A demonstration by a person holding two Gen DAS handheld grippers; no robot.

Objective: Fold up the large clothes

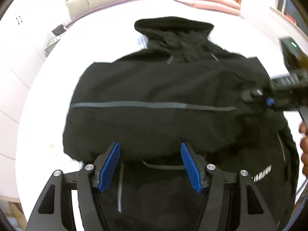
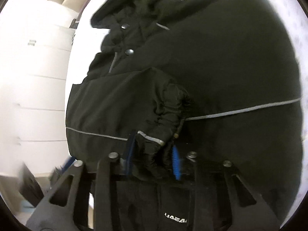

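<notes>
Rightward, right tongs [image 2: 153, 154] pinch the jacket [image 2: 221, 67] cuff.

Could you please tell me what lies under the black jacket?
The black jacket lies on a white bed sheet, visible around it. Whatever is directly beneath the fabric is covered.

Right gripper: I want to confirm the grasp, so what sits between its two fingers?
In the right wrist view, a bunched fold of the black jacket, with a grey stripe on it, sits between the right gripper's fingers.
</notes>
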